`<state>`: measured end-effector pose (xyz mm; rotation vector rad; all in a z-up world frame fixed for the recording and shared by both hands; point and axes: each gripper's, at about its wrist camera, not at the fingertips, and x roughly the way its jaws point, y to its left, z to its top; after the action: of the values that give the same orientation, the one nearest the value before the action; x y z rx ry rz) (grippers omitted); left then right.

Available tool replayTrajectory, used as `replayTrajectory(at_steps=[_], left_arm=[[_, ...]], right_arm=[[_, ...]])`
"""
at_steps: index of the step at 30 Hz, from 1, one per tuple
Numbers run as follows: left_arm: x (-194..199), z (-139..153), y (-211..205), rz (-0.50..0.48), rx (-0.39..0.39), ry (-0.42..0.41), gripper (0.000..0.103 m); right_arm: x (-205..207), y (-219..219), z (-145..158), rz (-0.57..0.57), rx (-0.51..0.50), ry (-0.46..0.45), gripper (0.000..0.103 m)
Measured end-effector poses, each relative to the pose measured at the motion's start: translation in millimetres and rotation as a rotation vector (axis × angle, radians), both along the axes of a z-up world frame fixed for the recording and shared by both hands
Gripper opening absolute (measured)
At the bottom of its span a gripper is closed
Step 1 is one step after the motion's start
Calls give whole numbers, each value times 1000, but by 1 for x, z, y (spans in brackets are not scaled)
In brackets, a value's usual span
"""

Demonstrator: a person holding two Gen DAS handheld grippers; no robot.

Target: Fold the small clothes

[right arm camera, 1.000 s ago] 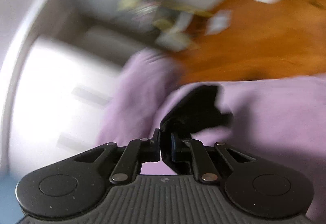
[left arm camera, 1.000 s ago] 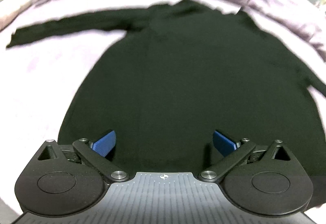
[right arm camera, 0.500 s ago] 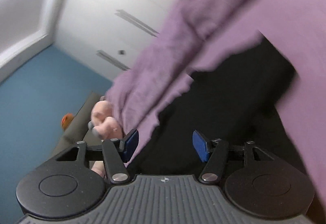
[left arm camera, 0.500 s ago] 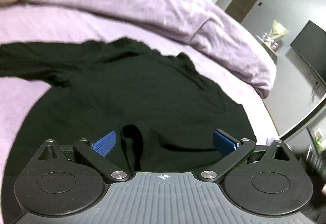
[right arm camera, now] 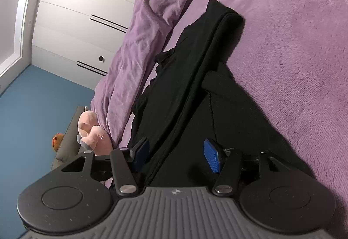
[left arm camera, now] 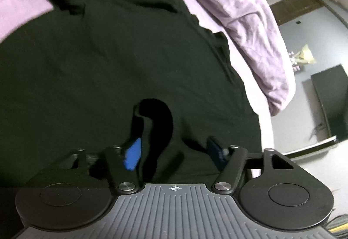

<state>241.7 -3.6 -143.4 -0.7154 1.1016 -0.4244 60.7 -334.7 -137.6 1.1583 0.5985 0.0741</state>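
A black long-sleeved top [left arm camera: 121,60] lies spread on a purple bed. In the left wrist view my left gripper [left arm camera: 174,152] is open low over the top's hem, and a raised fold of black fabric [left arm camera: 154,130] stands between its blue pads. In the right wrist view the top [right arm camera: 180,86] shows with a sleeve folded over its body. My right gripper [right arm camera: 176,154] is open right over the black fabric, with the sleeve's edge running between its fingers.
A rumpled purple duvet [left arm camera: 250,14] lies along the far side of the bed and shows in the right wrist view [right arm camera: 139,38]. A pink plush toy [right arm camera: 91,130] sits beside it. White wardrobe doors [right arm camera: 71,21] stand behind. A dark TV [left arm camera: 330,101] hangs beyond the bed's edge.
My right gripper has let go of the sleeve, opened and swung over the top. My left gripper has moved closer over the hem and its jaws have narrowed around a raised fold.
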Motion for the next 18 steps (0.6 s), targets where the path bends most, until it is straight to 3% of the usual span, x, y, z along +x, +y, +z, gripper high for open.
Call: replayTrajectory(at_steps=[3,4,5,8,11,14,16,18], left_arm=[[9,-6,-7,-1,-30,27,37],[11,-7,-10,-7,-29,30,11],[13,-8,-13,-19,-30,33,6],[19,6,-22,-45,5,-32,6],[31,48,-19,-74,154,-193,6],[42,98,-4,-20,340,-416,6],[50,113,11,12,390,-468,6],[55,115,23,17,414,-465,6]], right_arm=[[1,1,1,3,-11,-2,55],[1,1,1,4,-11,-1,55],[4,2,3,4,-10,1,55],[4,-1,4,11,-8,10,55],[2,-6,7,-3,-38,33,51],[1,-9,13,-17,-126,72,45],[4,-10,18,-21,-203,117,41],[12,-12,27,-26,-237,166,41]])
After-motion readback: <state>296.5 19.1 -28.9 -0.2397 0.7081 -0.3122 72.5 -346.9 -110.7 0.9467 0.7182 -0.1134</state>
